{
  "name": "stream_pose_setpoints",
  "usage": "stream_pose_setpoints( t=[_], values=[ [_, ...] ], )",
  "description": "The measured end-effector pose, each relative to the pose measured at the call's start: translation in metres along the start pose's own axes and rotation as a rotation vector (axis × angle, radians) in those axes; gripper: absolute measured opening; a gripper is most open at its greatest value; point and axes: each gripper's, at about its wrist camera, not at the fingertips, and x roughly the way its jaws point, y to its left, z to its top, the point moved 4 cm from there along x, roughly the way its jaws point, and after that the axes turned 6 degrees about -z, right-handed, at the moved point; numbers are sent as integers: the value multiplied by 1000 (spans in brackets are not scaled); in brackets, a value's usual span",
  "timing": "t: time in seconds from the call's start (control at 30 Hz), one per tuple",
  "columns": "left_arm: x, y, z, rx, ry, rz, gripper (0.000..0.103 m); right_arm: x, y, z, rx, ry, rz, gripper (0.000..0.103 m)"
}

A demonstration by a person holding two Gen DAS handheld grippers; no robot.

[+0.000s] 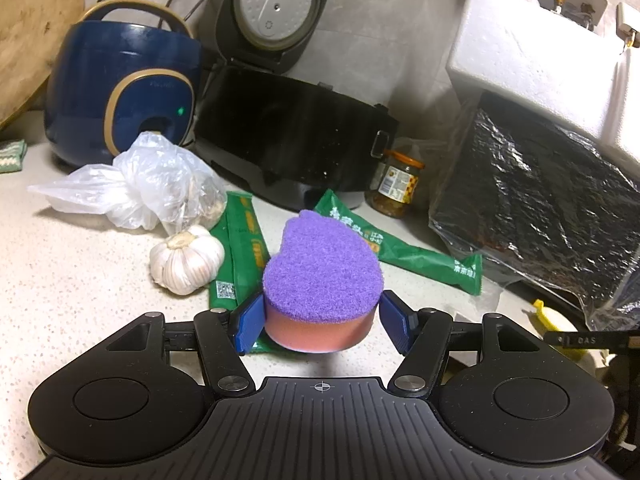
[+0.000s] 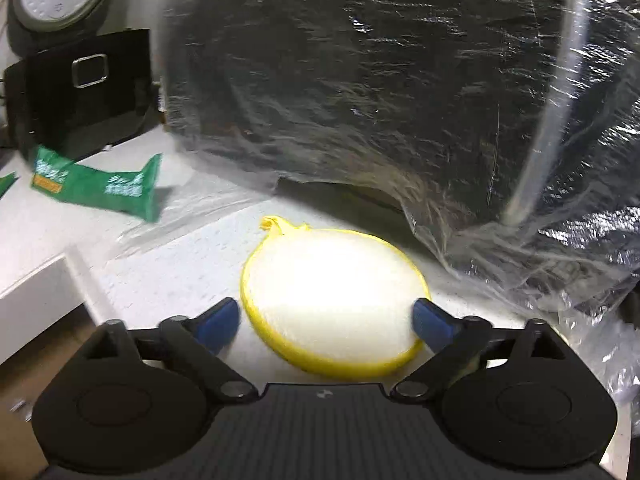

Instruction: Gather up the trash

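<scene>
The jar (image 1: pixel 397 184) stands half hidden behind the black cooker (image 1: pixel 296 136), its label too small to read. The yellow-rimmed pad (image 1: pixel 560 326) is mostly cut off behind gripper parts in the left wrist view, and the green wrapper (image 2: pixel 100 188) is motion-blurred in the right wrist view

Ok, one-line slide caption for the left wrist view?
Left tongs holding a purple-topped sponge above green wrappers, garlic bulb alongside.

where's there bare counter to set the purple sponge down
Bare counter lies left of the garlic, in front of the clear bag. Ahead of the purple sponge it is crowded: green wrappers, jar, black cooker.
</scene>
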Motion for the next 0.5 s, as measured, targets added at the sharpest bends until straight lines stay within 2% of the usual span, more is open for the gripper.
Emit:
stream_pose_setpoints(
  t=[0.3,0.43,0.5],
  values=[
    [-1,-1,0,1,-6,-4,68,4,-5,1,19,29,-21,100],
    [-3,0,0,-7,-13,-16,68,-5,-9,-2,8,16,-18,88],
    [-4,1,1,-18,-17,-28,68,-11,-9,-2,-2,3,-18,74]
  ],
)
